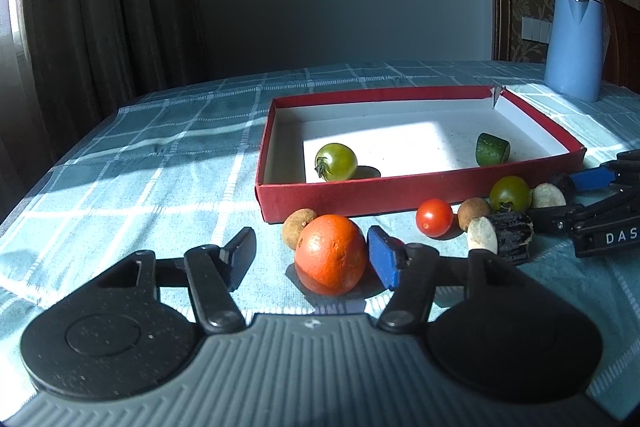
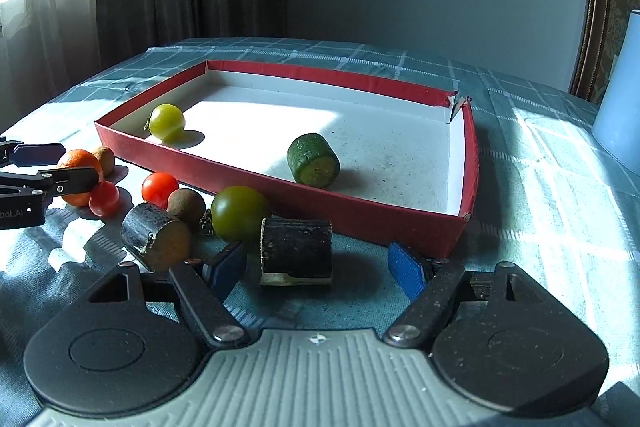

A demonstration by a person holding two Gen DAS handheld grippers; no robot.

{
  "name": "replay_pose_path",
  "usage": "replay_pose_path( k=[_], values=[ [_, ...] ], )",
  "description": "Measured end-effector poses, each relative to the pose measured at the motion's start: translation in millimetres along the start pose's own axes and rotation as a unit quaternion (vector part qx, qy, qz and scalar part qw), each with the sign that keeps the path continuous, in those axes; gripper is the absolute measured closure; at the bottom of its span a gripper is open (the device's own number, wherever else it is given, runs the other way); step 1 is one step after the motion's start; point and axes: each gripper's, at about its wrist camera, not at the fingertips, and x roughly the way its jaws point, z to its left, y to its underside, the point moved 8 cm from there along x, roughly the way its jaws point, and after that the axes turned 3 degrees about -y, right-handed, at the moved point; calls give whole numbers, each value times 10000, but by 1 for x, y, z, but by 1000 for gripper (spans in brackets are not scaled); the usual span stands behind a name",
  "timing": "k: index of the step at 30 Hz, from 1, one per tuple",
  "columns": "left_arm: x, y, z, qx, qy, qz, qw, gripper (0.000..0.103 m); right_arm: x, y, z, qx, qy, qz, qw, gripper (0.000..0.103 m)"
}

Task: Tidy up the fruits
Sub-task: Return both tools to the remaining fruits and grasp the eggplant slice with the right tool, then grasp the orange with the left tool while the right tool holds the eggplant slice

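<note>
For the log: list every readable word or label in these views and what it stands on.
"DAS", cut off by the frame edge: on the right hand-held gripper, seen in the left wrist view.
"bot.AI", start cut off: on the left hand-held gripper, seen in the right wrist view.
No other text shows.

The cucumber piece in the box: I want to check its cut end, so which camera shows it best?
The right wrist view: the cucumber piece lies near, cut face toward the camera. The left wrist view shows it smaller and farther, cut face mostly turned away.
</note>
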Motion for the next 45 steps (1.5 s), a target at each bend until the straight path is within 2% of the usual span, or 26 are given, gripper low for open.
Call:
replay_pose_path(
  k=[4, 8, 9, 10, 12, 15, 18, 21, 23, 26, 28, 29, 32, 38, 45],
  values=[
    [0, 0, 0, 6, -11, -6, 10000, 43, -2, 0, 5, -65, -159, -41, 9998, 42],
    [-1, 0, 1, 18, -77, -15, 10000, 37, -6, 1, 12, -176, -249, -94, 9995, 64],
    [-1, 0, 1, 22, -113, -19, 9999, 29, -7, 1, 14, -209, -245, -104, 9994, 68],
    [-1, 0, 1, 29, -133, -32, 9999, 21, -7, 1, 15, -242, -227, -118, 9994, 70],
    [-2, 0, 0, 57, -53, -55, 10000, 13, -7, 1, 14, -216, -248, -119, 9994, 70],
    [-4, -1, -4, 166, -78, -110, 9998, 13, -7, 1, 13, -191, -259, -123, 9994, 70],
    [-5, -1, -6, 204, -34, -133, 9997, 15, -7, 1, 13, -201, -253, -122, 9994, 70],
    [-5, 0, -7, 209, 1, -148, 9997, 24, -7, 1, 13, -204, -251, -120, 9994, 70],
    [-6, 0, -7, 220, -17, -156, 9996, 33, -7, 1, 13, -223, -235, -123, 9994, 70],
    [-5, 1, -6, 195, -83, -103, 9997, 52, -7, 2, 14, -224, -233, -127, 9994, 70],
    [-6, 1, -8, 215, 24, -119, 9997, 65, -7, 2, 14, -228, -230, -127, 9994, 70],
    [-7, 2, -11, 277, 54, -139, 9995, 68, -7, 2, 14, -228, -230, -128, 9994, 70],
    [-8, 2, -15, 431, -27, -190, 9989, 69, -7, 2, 13, -228, -230, -128, 9994, 70],
    [-9, 2, -16, 436, -13, -208, 9988, 70, -8, 3, 11, -135, -203, -142, 9996, 70],
    [-15, 2, -20, 482, 107, -333, 9982, 70, -13, 0, 4, 24, -79, -293, 9995, 70]
  ],
)
